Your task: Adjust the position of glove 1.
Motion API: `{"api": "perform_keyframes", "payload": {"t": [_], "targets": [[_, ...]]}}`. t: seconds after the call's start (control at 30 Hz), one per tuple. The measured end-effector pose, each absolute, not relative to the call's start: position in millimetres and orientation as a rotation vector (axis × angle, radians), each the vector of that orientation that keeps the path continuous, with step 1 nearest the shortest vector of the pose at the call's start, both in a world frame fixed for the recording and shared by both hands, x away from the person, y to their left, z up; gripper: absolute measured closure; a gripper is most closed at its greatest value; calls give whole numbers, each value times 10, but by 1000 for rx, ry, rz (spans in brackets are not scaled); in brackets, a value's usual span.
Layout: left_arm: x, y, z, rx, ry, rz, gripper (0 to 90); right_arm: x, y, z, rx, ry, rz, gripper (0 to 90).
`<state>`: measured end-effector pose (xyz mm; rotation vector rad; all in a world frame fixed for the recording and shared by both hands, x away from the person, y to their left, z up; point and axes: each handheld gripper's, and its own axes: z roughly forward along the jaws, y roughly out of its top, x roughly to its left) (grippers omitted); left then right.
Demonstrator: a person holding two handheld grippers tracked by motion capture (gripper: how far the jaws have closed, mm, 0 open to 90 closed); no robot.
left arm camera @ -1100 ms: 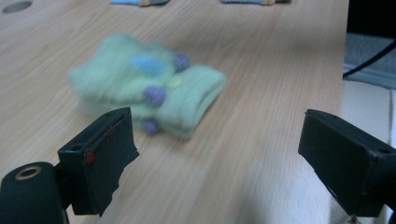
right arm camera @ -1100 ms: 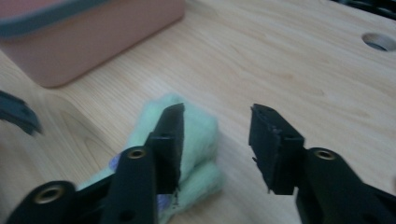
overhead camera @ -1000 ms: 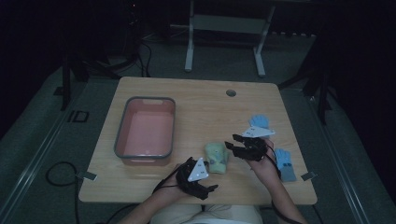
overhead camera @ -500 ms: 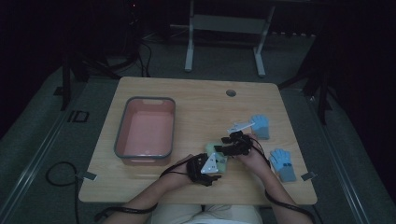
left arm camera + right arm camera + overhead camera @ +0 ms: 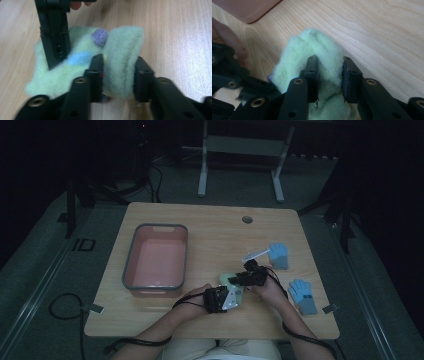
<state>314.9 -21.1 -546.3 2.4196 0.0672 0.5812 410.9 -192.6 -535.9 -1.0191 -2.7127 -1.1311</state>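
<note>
Dim room, wooden table (image 5: 210,227). Fuzzy green glove (image 5: 117,62) sat near front edge, right of pink bin (image 5: 156,257). Left gripper (image 5: 117,75) jaws just closed, pinching its cuff; right gripper (image 5: 329,72) likewise clamped on fluffy fold. Two blue gloves (image 5: 278,255) lay further right.

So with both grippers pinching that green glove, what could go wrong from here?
1. The left gripper and right gripper each clamp only a fold of the fuzzy green glove, so either hold may slip if they pull apart.
2. They work close together, so the jaws could bump.
3. The pink bin lies some way left, so a loose fold could drop short.
</note>
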Motion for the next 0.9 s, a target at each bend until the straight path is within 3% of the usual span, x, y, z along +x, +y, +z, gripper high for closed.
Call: {"api": "perform_keyframes", "payload": {"t": [0.2,0.9], "targets": [[3174,-190,-5340,2433,91,537,739,4051,-1918,-5278,-1015,-2745,-1165,752],[3158,182,-4611,2395,123,599,739,3988,-1644,-4574,-876,-2773,-1410,753]]}}
